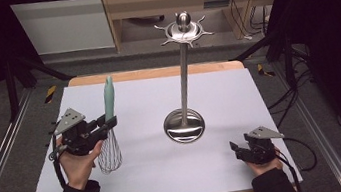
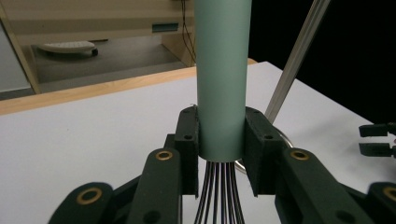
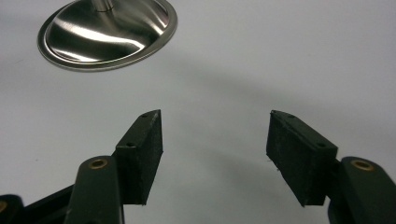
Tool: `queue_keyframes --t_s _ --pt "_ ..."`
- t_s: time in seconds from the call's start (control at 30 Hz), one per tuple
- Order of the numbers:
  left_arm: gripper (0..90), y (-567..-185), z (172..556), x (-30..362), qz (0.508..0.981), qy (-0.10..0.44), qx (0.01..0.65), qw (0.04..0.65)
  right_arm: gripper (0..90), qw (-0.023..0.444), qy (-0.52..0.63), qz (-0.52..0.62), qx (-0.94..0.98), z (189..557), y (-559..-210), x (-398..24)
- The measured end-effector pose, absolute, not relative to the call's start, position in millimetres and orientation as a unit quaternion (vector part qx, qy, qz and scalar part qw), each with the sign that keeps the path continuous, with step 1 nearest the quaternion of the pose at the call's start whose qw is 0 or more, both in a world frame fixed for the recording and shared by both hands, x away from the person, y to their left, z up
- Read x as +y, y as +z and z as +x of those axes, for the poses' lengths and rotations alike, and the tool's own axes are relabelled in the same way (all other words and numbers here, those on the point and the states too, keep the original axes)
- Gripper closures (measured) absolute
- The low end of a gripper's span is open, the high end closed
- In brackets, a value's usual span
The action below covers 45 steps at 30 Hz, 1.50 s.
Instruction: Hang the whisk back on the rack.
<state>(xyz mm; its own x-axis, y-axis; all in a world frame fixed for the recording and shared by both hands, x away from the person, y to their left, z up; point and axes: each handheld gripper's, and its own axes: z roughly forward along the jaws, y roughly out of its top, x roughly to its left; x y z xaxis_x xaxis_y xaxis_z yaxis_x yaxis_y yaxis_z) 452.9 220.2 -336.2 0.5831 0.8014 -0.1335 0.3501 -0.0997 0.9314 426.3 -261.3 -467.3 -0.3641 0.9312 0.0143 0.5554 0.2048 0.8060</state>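
Note:
A whisk with a pale green handle (image 1: 109, 98) and a wire head (image 1: 109, 155) stands upright over the table's left side. My left gripper (image 1: 109, 120) is shut on the handle's lower end (image 2: 222, 93), wires hanging below the jaws. A steel utensil stand (image 1: 183, 79) rises mid-table from a round base (image 1: 184, 126) to a hooked top ring (image 1: 184, 29). My right gripper (image 1: 235, 149) rests open near the front right edge, nothing between its jaws (image 3: 215, 140). The stand's base (image 3: 107, 30) lies ahead of it.
A white mat (image 1: 158, 168) covers the wooden table. Metal rails run along the floor on both sides. A shelf unit and cables stand beyond the far edge. In the left gripper view, my right gripper's jaw tips (image 2: 376, 139) show at far right.

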Motion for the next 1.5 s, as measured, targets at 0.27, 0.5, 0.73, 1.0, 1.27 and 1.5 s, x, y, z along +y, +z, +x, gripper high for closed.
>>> queue_keyframes --t_s 0.27,0.5,0.73,1.0,1.27,1.5 --pt "69.0 -318.2 453.5 208.0 0.713 0.211 0.386 0.546 36.4 0.247 0.377 0.507 0.735 426.3 -467.1 -260.2" --pt "69.0 -304.2 453.4 194.7 0.713 0.216 0.366 0.557 36.4 0.249 0.377 0.505 0.735 426.5 -467.2 -260.6" --pt "68.9 -294.5 453.2 179.8 0.721 0.218 0.346 0.56 36.5 0.253 0.376 0.503 0.736 427.0 -467.5 -261.0" --pt "69.0 -281.8 450.7 168.0 0.725 0.222 0.329 0.562 36.4 0.252 0.376 0.504 0.736 427.2 -467.5 -261.0" --pt "68.9 -268.2 447.5 155.8 0.729 0.228 0.313 0.564 36.4 0.251 0.376 0.505 0.735 427.0 -467.3 -261.0" --pt "68.9 -260.8 449.0 146.8 0.731 0.232 0.307 0.564 36.5 0.251 0.377 0.505 0.735 426.8 -467.2 -261.3"
